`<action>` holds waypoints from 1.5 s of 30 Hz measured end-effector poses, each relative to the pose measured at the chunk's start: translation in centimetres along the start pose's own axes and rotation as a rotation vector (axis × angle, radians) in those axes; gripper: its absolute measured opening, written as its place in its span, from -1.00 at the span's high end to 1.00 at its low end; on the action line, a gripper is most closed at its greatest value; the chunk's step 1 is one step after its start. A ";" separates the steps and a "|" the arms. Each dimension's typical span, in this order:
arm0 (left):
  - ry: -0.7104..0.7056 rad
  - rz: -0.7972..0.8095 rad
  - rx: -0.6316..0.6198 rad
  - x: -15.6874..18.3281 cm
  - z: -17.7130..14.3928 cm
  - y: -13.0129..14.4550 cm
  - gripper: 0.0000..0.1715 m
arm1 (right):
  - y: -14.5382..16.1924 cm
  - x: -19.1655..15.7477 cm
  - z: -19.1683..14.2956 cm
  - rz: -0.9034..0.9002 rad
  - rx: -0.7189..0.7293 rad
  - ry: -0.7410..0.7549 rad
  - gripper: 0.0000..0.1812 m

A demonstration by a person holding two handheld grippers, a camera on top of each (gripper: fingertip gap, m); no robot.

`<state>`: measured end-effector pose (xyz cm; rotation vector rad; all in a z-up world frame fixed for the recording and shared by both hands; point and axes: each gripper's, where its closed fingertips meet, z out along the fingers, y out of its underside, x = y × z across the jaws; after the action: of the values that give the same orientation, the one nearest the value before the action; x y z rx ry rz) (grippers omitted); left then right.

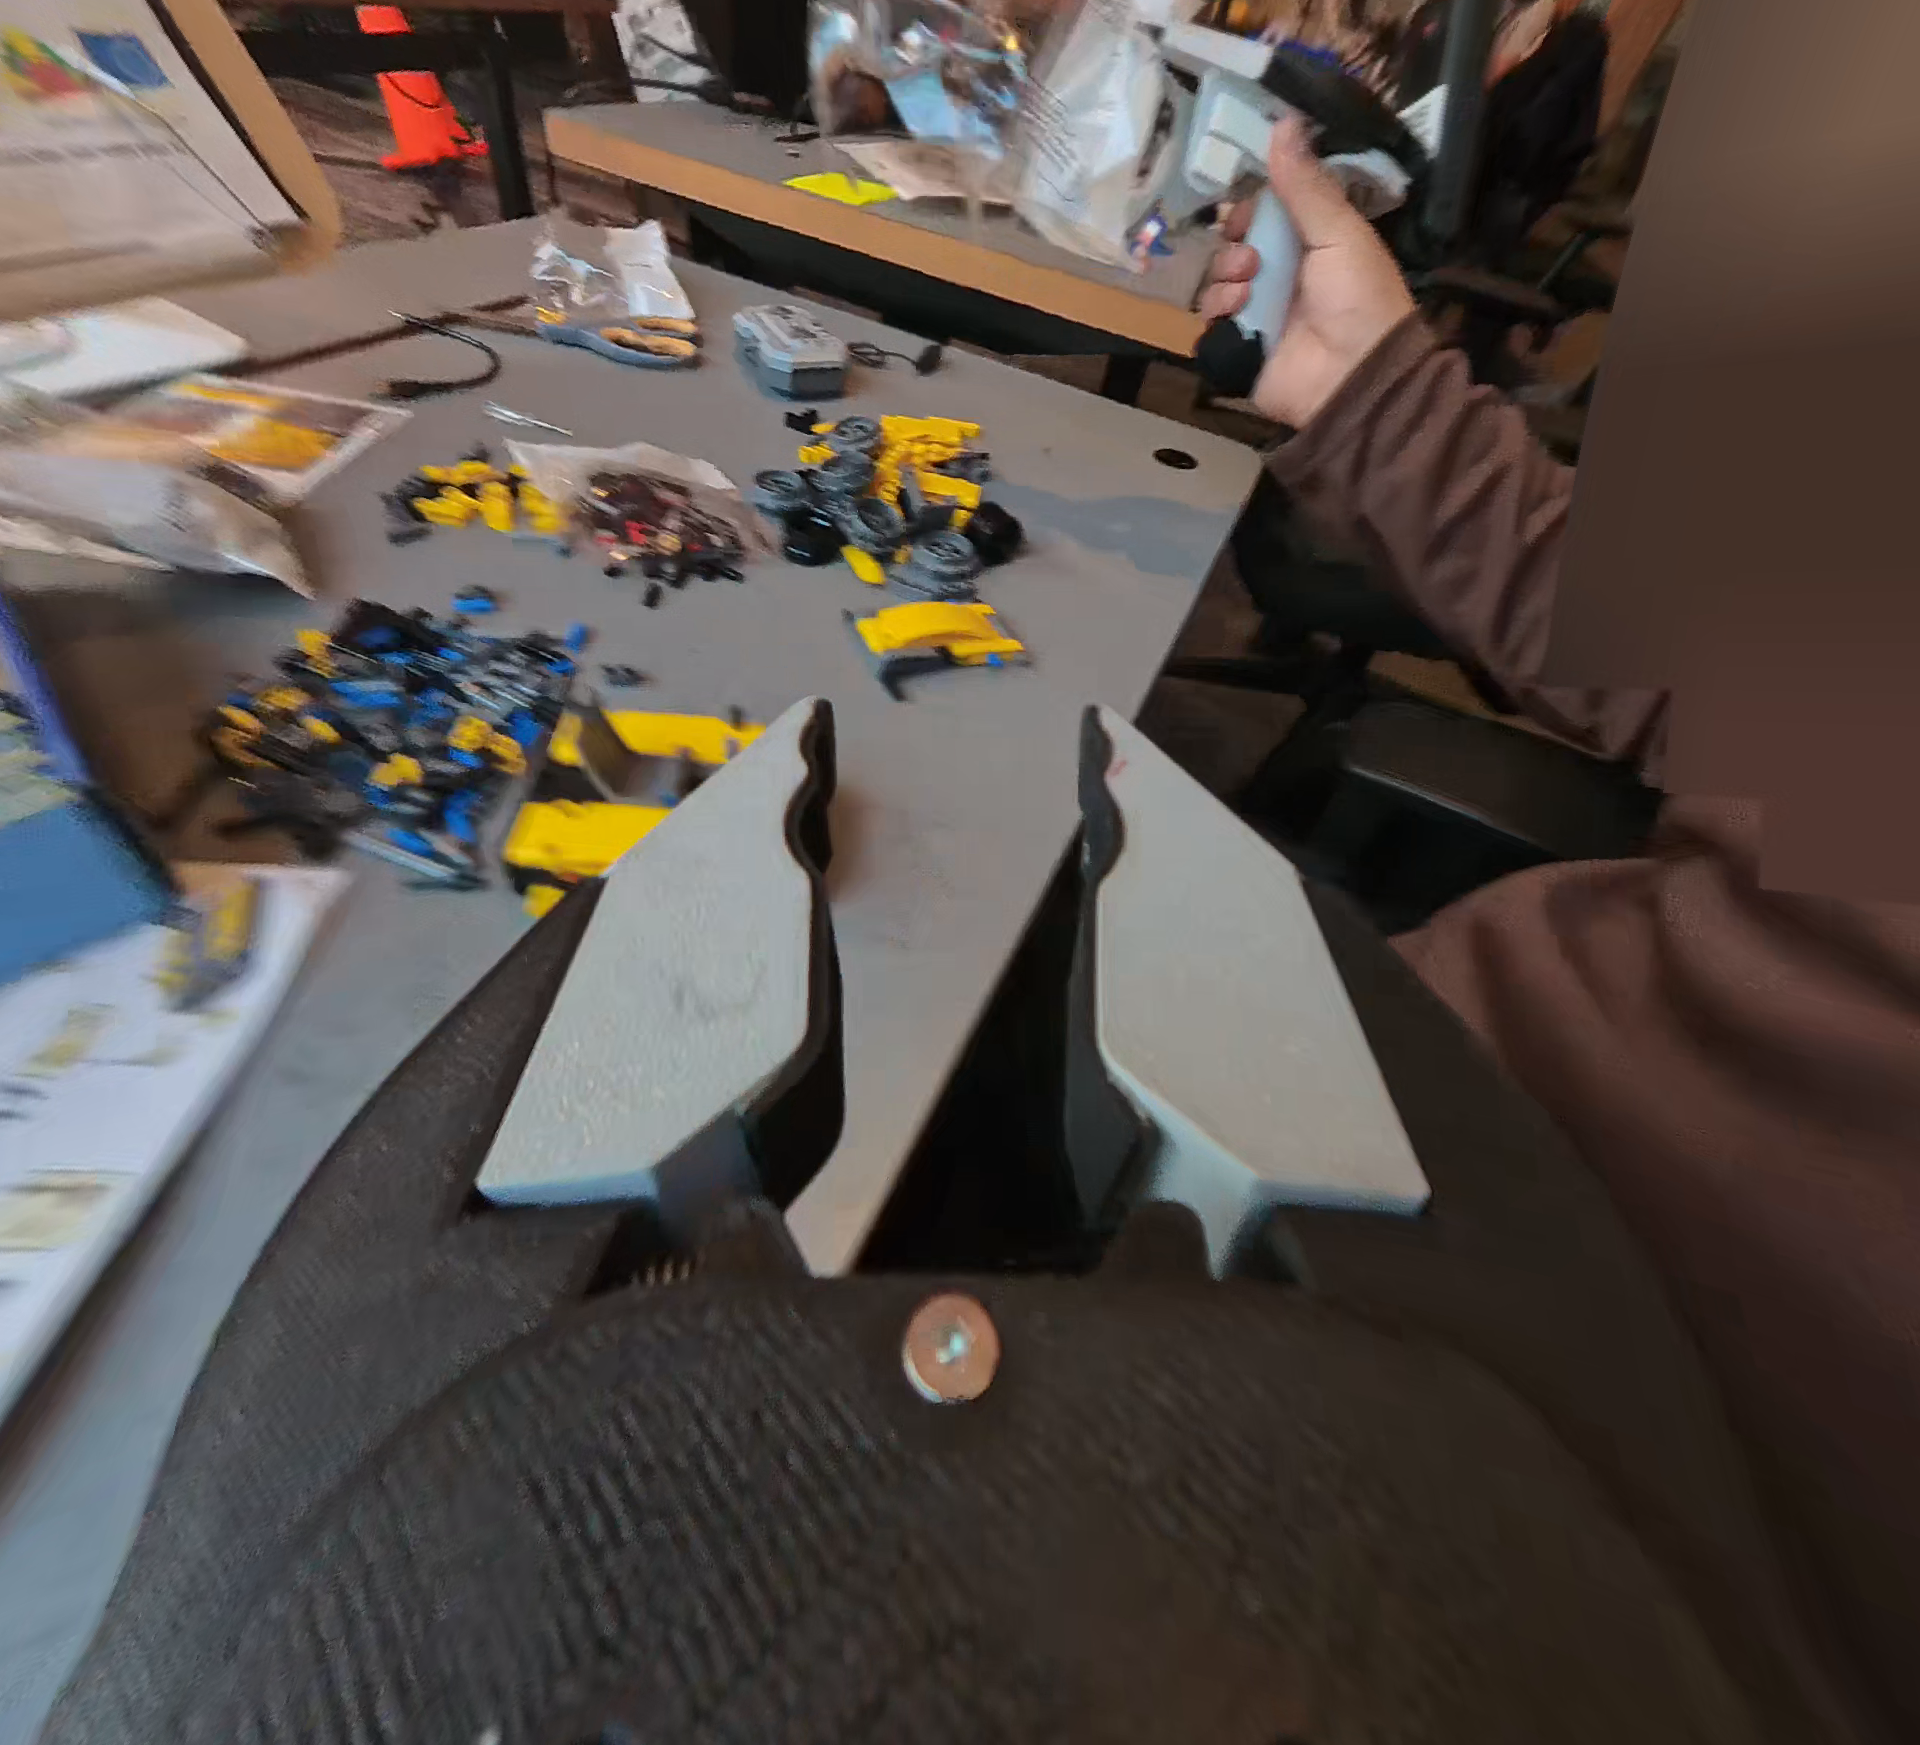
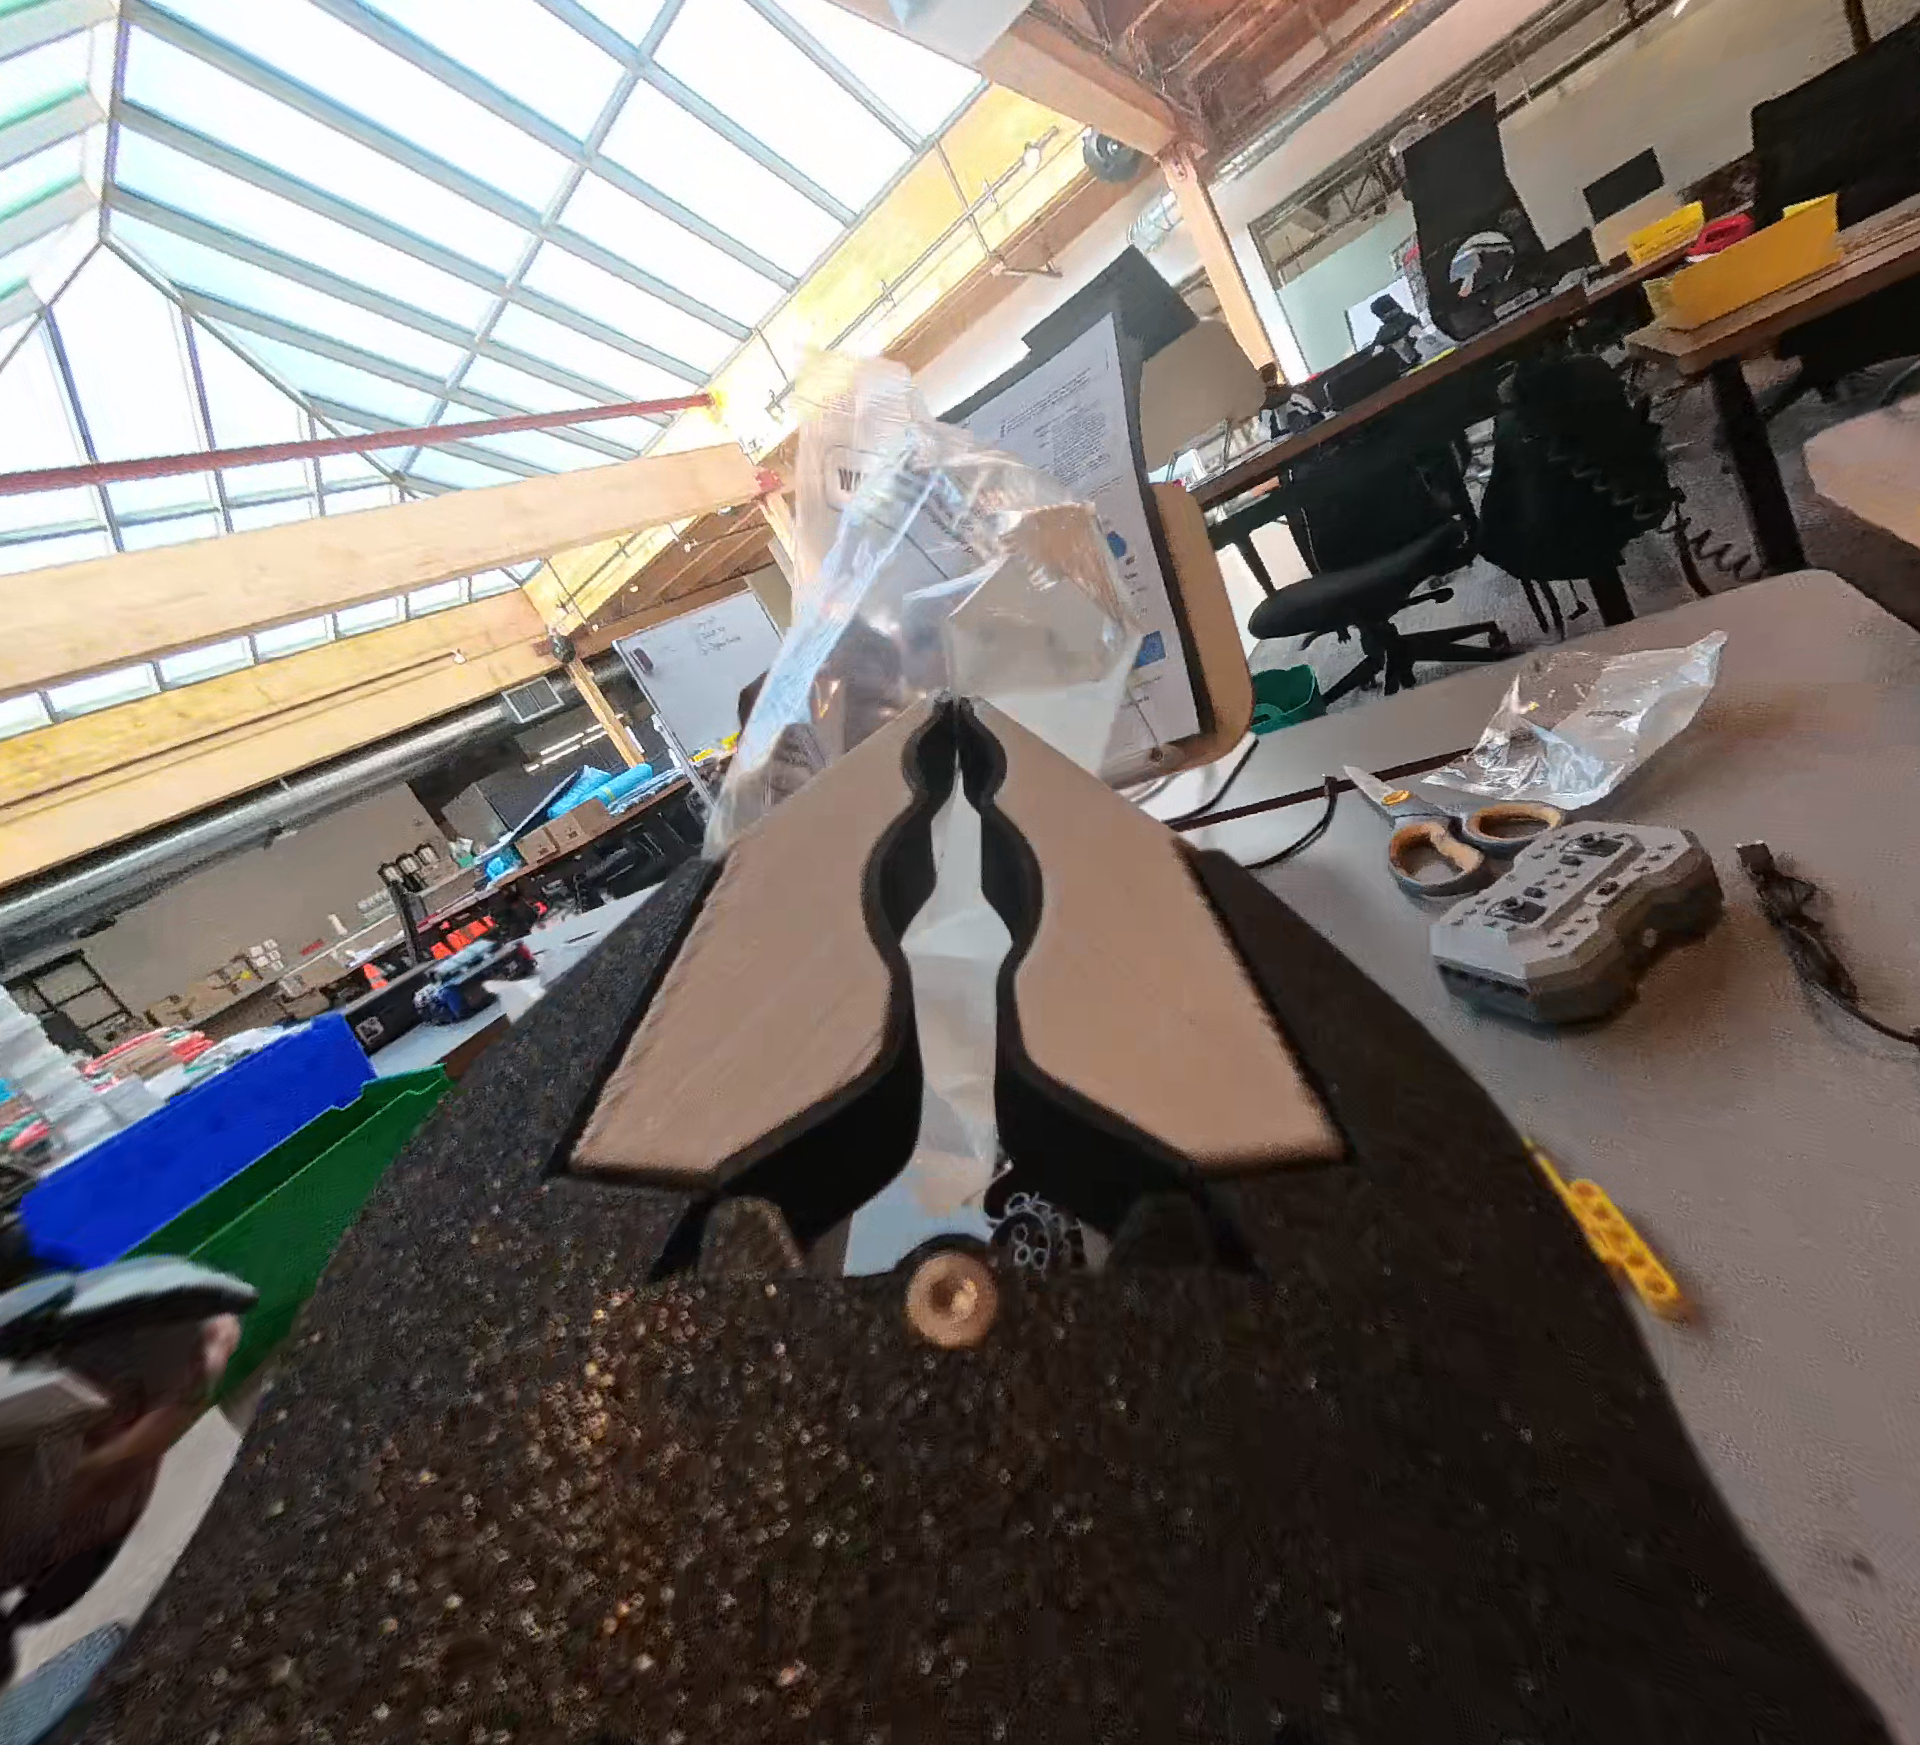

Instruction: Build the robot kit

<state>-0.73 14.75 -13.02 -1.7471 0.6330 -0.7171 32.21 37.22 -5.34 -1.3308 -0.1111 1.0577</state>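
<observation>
Hovering just above a grey surface (image 1: 1039,552), the left tongs (image 1: 956,729) are released, their two fingers spread with nothing between them. Seen from the left wrist, going left to right: printed booklets (image 1: 125,1051) lie at the near left edge, then a blurred heap of blue, black and yellow building pieces (image 1: 384,729), a smaller yellow heap (image 1: 468,490) beside a small bag of dark pieces (image 1: 655,511), and a cluster of grey wheels and yellow pieces (image 1: 883,500). Farther back lie scissors (image 1: 634,339) and a grey controller (image 1: 790,350). The bare strip of surface under the left tongs runs along the right edge, which drops off to a dark chair; a round hole (image 1: 1174,457) sits near the far right corner. Up at the right, a hand (image 1: 1320,282) holds the right tongs aloft, well above the surface. Seen from the right wrist, the right tongs (image 2: 956,708) are clenched tip to tip on a clear plastic bag (image 2: 914,552), which stands up crumpled beyond the tips and also trails back between the fingers. To their left are a blue bin (image 2: 208,1145) and a green bin (image 2: 312,1176); to their right, on the surface, an empty crumpled bag (image 2: 1600,719), the scissors, the controller and one yellow piece (image 2: 1605,1228), with bare surface around them.
</observation>
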 end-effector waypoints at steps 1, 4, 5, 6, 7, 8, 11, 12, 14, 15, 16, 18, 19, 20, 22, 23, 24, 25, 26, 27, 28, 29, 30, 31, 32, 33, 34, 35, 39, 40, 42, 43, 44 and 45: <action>0.029 -0.033 0.022 1.5 0.3 1.9 0.50 | 0.5 0.3 -0.1 0.002 0.014 0.016 1.00; 0.079 -0.046 -0.032 4.0 2.2 7.7 0.46 | 1.9 1.6 0.7 0.018 0.020 0.088 1.00; 0.059 -0.020 -0.052 3.9 2.7 9.0 0.46 | 2.4 1.9 1.2 0.025 0.002 0.098 1.00; 0.038 0.003 -0.057 3.5 3.0 9.9 0.48 | 3.1 1.7 1.8 -0.003 -0.030 0.094 1.00; 0.027 0.015 -0.052 3.2 3.1 10.4 0.50 | 3.9 1.8 2.3 -0.067 -0.075 0.118 1.00; 0.026 0.010 -0.049 3.0 3.2 10.8 0.51 | 4.4 2.1 2.5 -0.146 -0.109 0.165 1.00; 0.073 0.005 -0.060 3.5 2.6 11.5 0.51 | 5.2 1.9 3.1 -0.282 -0.174 0.224 1.00; 0.057 0.015 -0.057 3.2 2.4 11.7 0.52 | 5.6 1.7 3.2 -0.295 -0.189 0.229 1.00; 0.037 0.012 -0.068 2.8 2.2 12.4 0.56 | 6.3 1.6 3.6 -0.301 -0.198 0.238 1.00; 0.043 0.002 -0.082 2.8 2.1 12.7 0.55 | 6.7 1.7 3.9 -0.295 -0.207 0.240 1.00; 0.048 -0.005 -0.086 2.9 2.0 12.8 0.54 | 6.9 2.0 4.4 -0.286 -0.214 0.239 1.00; 0.041 -0.005 -0.085 2.9 1.7 13.0 0.55 | 7.4 2.2 4.7 -0.260 -0.224 0.240 1.00; 0.036 0.000 -0.092 2.9 1.6 13.1 0.55 | 7.5 2.2 4.8 -0.242 -0.222 0.236 1.00; 0.032 0.007 -0.099 2.8 1.6 13.3 0.55 | 7.7 2.3 5.0 -0.222 -0.224 0.230 1.00; 0.019 0.026 -0.110 2.6 1.7 13.5 0.56 | 8.4 2.8 5.2 -0.197 -0.245 0.234 1.00; 0.015 0.034 -0.116 2.5 1.8 13.6 0.56 | 8.6 2.9 5.3 -0.189 -0.252 0.233 1.00; 0.011 0.037 -0.118 2.4 1.8 13.6 0.57 | 8.8 3.1 5.3 -0.183 -0.253 0.229 1.00; 0.011 0.036 -0.117 2.4 2.0 13.6 0.57 | 8.8 3.1 5.3 -0.177 -0.253 0.226 1.00; 0.012 0.033 -0.116 2.4 2.1 13.5 0.57 | 8.8 3.2 5.3 -0.167 -0.252 0.221 1.00; 0.013 0.030 -0.116 2.3 2.2 13.5 0.57 | 8.7 3.2 5.2 -0.152 -0.247 0.214 1.00; 0.010 0.029 -0.115 2.2 2.3 13.4 0.57 | 8.5 3.3 5.1 -0.133 -0.238 0.209 1.00; 0.007 0.030 -0.111 2.1 2.3 13.3 0.57 | 8.2 3.4 4.9 -0.110 -0.225 0.204 1.00; 0.007 0.031 -0.105 2.1 2.4 13.2 0.58 | 7.9 3.6 4.7 -0.078 -0.208 0.197 1.00; 0.008 0.031 -0.097 2.1 2.5 13.1 0.59 | 7.5 3.7 4.4 -0.037 -0.188 0.191 1.00; 0.008 0.031 -0.090 2.1 2.5 13.0 0.59 | 7.1 4.1 4.1 0.010 -0.163 0.190 1.00; 0.009 0.031 -0.085 2.1 2.6 12.8 0.59 | 6.7 4.4 3.7 0.060 -0.133 0.188 1.00; 0.011 0.032 -0.082 2.1 2.7 12.8 0.59 | 6.2 4.6 3.3 0.111 -0.104 0.183 1.00; 0.013 0.033 -0.079 2.1 2.7 12.7 0.59 | 5.8 4.9 3.0 0.156 -0.081 0.179 1.00; 0.028 0.033 -0.075 2.3 3.0 12.7 0.60 | 4.4 5.5 2.0 0.258 -0.007 0.185 1.00; 0.032 0.034 -0.080 2.4 3.1 12.9 0.60 | 4.0 5.5 2.1 0.280 0.011 0.176 1.00; 0.036 0.042 -0.088 2.4 3.3 13.1 0.60 | 3.3 5.6 2.4 0.306 0.034 0.164 1.00; 0.033 0.045 -0.091 2.4 3.4 13.2 0.61 | 3.1 5.8 2.7 0.312 0.038 0.162 1.00; 0.033 0.048 -0.096 2.4 3.5 13.3 0.61 | 3.1 6.2 3.0 0.315 0.038 0.172 1.00; 0.035 0.048 -0.102 2.4 3.5 13.5 0.61 | 3.0 6.7 3.5 0.323 0.037 0.185 1.00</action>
<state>2.60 11.71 -26.41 -1.8096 0.7445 -0.6936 32.15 43.90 -10.06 -1.4364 0.2689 1.1924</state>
